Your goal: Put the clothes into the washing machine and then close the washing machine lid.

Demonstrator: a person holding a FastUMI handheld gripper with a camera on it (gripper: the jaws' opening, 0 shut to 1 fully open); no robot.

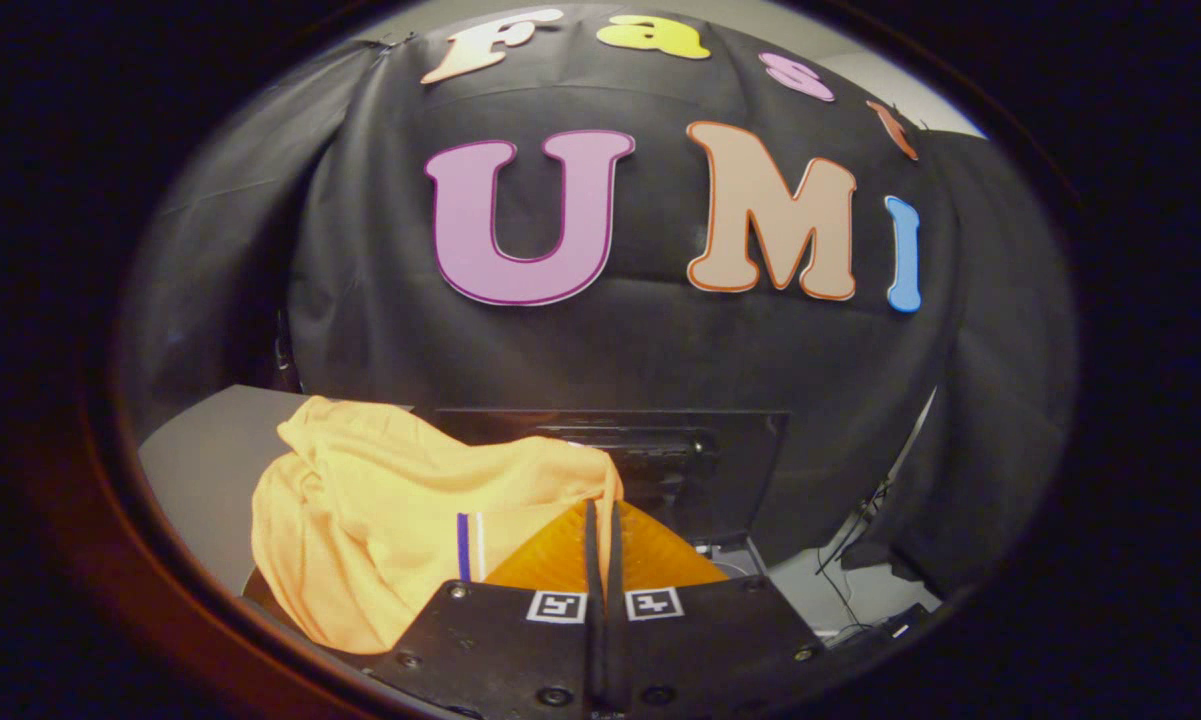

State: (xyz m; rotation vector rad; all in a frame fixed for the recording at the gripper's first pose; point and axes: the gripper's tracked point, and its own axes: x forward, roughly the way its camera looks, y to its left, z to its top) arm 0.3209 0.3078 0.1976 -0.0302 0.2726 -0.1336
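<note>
A yellow-orange garment [380, 520] with a dark and white stripe hangs in loose folds from my gripper [601, 512], spreading to the left of the fingers. The two fingers stand pressed together on a fold of the cloth at its upper right edge. Just beyond the fingers stands the washing machine's dark lid [700, 460], raised upright, with part of the machine's top [730, 565] visible below it to the right. The drum opening is hidden behind the fingers and the cloth.
A grey surface [210, 450] lies to the left behind the garment. Black cloth walls close off the back and both sides. Cables [850, 545] and a pale floor patch lie to the right of the machine.
</note>
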